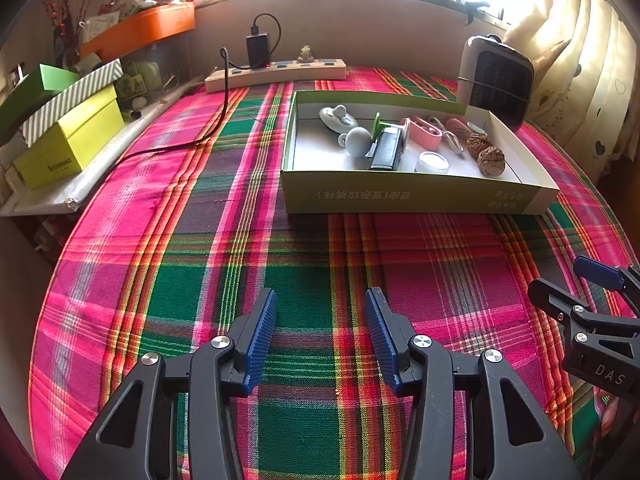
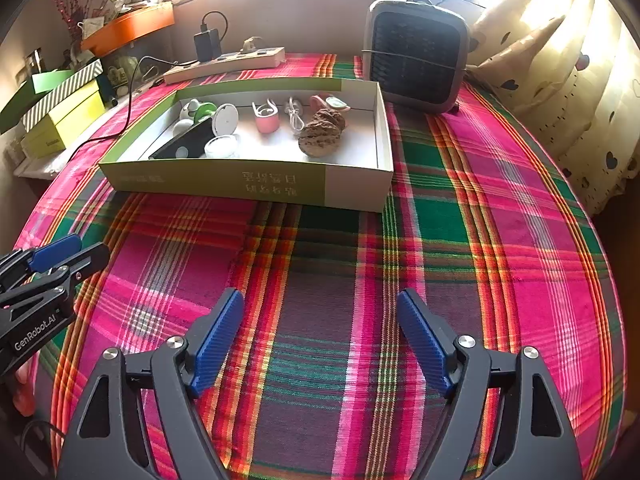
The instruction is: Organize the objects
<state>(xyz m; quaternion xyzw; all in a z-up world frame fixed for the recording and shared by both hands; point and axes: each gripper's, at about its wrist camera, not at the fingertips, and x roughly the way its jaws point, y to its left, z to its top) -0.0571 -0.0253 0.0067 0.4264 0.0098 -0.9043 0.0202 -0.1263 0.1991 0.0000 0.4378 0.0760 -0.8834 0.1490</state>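
A shallow green-and-white cardboard box [image 1: 416, 196] [image 2: 240, 180] sits on the plaid cloth, well beyond both grippers. Inside lie two walnuts [image 1: 490, 160] [image 2: 322, 132], a pink clip [image 1: 426, 132] [image 2: 266, 120], a black device [image 1: 386, 148] [image 2: 188, 142], a small clear round jar [image 1: 432, 162] [image 2: 220, 146], a grey ball-shaped piece [image 1: 358, 140] and several white items. My left gripper [image 1: 320, 300] hangs open over bare cloth, nothing between its blue pads. My right gripper [image 2: 320, 300] stands wide open, also holding nothing. Each gripper shows at the edge of the other's view.
A grey fan heater [image 1: 496, 80] [image 2: 416, 52] stands behind the box on the right. A power strip [image 1: 276, 72] [image 2: 228, 62] with a black charger and cable lies at the back. Stacked yellow and green boxes [image 1: 68, 132] fill the left ledge. Curtains [image 2: 560, 60] hang on the right.
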